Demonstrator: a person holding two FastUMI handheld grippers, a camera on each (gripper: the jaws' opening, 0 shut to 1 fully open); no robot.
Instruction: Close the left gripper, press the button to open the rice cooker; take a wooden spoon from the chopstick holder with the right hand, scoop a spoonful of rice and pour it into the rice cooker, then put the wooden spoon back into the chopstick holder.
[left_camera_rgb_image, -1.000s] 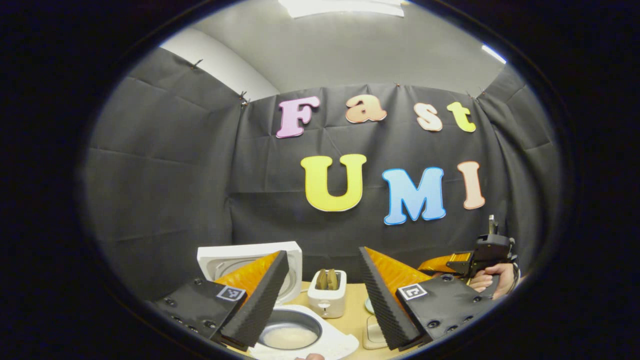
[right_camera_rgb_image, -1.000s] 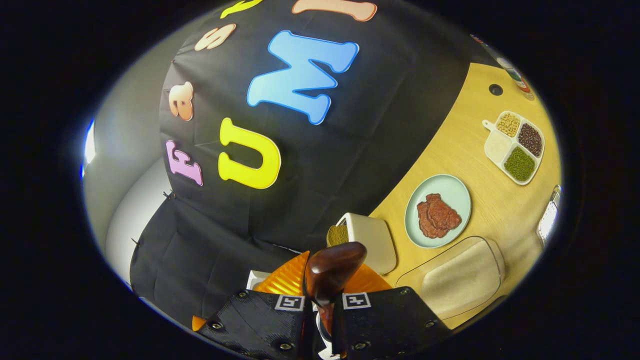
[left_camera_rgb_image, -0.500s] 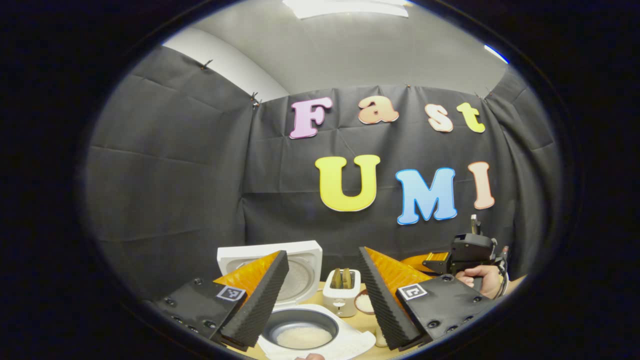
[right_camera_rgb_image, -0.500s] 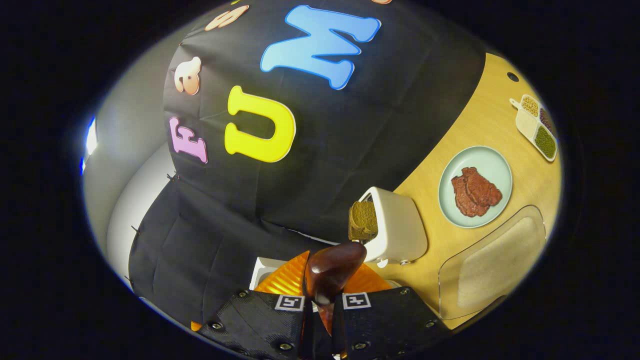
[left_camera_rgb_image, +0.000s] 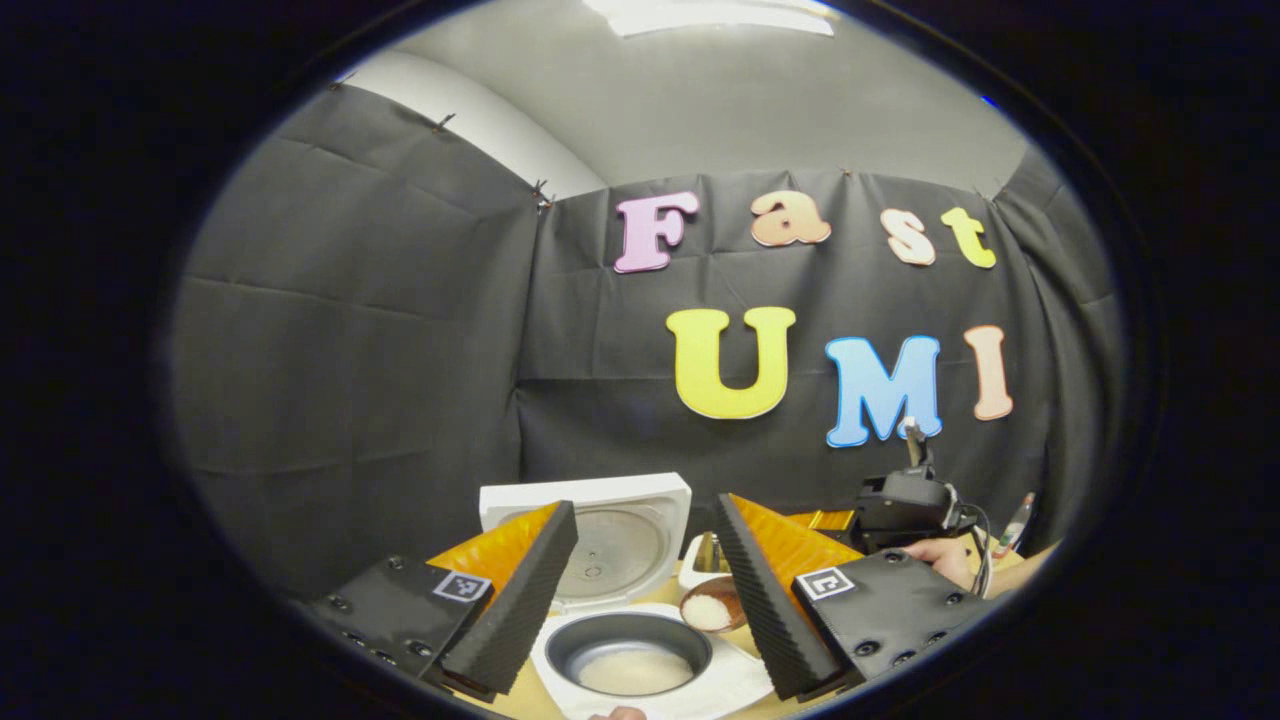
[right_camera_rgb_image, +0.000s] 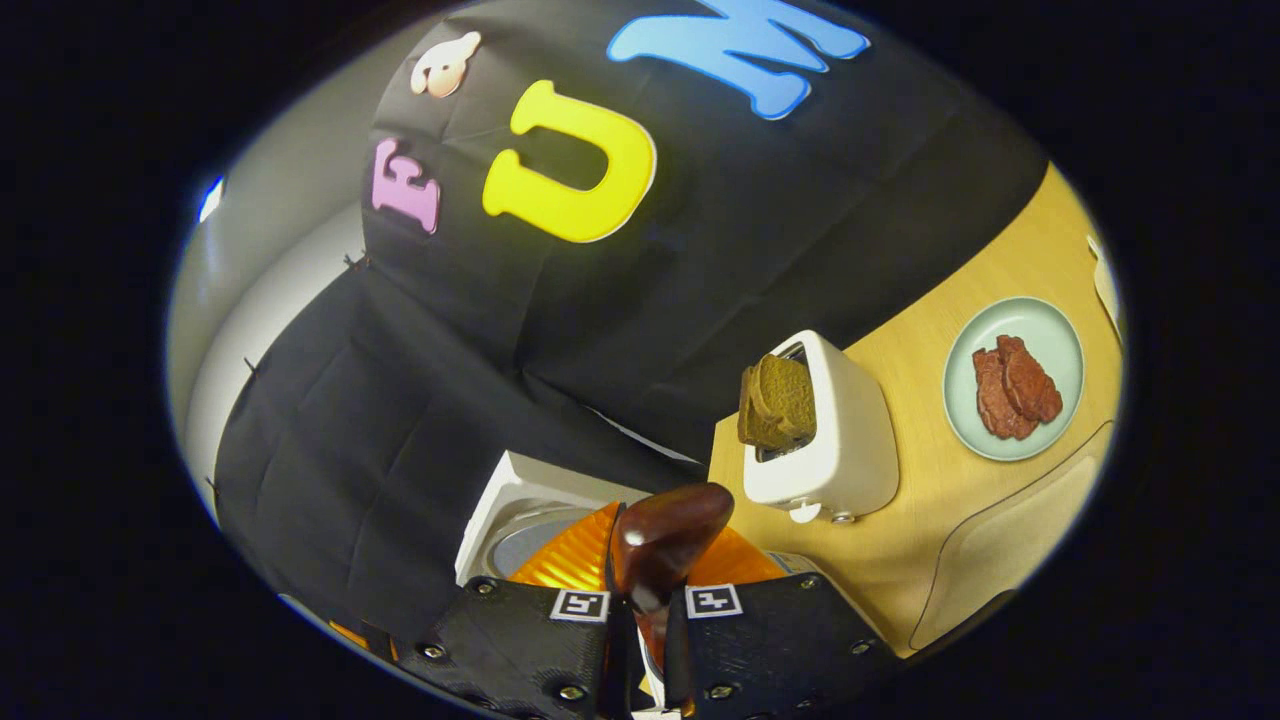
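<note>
Jaws of the right gripper (right_camera_rgb_image: 636, 640), bottom centre of the right gripper view: closed narrow on the dark handle of the wooden spoon (right_camera_rgb_image: 665, 535), which rises between them. Jaws of the left gripper (left_camera_rgb_image: 640, 590), bottom of the left gripper view: spread wide, holding nothing. Between them, low centre: rice cooker (left_camera_rgb_image: 628, 655), lid raised behind it, pot holding a shallow layer of rice. Spoon bowl, loaded with white rice, just right of and above the pot rim, beside the right-hand finger; a second ago it was not in this view, so the spoon has travelled in toward the cooker. Right gripper with its holding hand (left_camera_rgb_image: 935, 560), lower right, now nearer centre. Judgement: scoop done, pour imminent; return to the chopstick holder outstanding. Right gripper view, right half: toaster (right_camera_rgb_image: 835, 430) with bread, plate (right_camera_rgb_image: 1015, 375) of meat, on the wooden surface (right_camera_rgb_image: 950, 500).
</note>
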